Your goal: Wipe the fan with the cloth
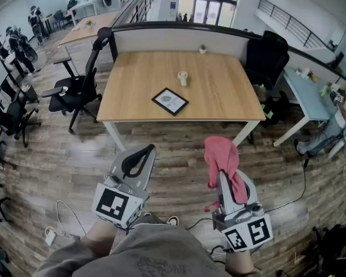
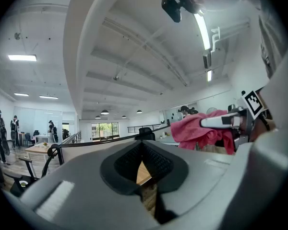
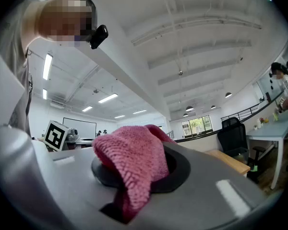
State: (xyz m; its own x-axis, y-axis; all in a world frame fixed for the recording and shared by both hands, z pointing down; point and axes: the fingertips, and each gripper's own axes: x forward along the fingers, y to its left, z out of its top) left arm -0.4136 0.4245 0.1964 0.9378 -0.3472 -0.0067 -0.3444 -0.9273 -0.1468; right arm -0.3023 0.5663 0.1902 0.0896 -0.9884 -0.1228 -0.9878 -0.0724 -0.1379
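A small pale object (image 1: 183, 78), probably the fan, stands near the middle of the wooden table (image 1: 230, 100), well ahead of both grippers. A pink cloth (image 1: 222, 156) hangs from my right gripper (image 1: 221, 173), whose jaws are shut on it; the cloth covers the fingertips. The right gripper view shows the knitted cloth (image 3: 133, 158) draped over that gripper (image 3: 143, 169). My left gripper (image 1: 145, 151) is held over the floor short of the table, shut, with nothing in it. In the left gripper view its jaws (image 2: 143, 151) meet, and the cloth (image 2: 198, 129) shows at the right.
A dark framed picture (image 1: 170, 101) lies flat on the table near the pale object. A black office chair (image 1: 79, 88) stands left of the table, another (image 1: 266, 55) at its far right corner. A pale blue desk (image 1: 307, 100) stands to the right. Cables (image 1: 62, 217) lie on the wooden floor.
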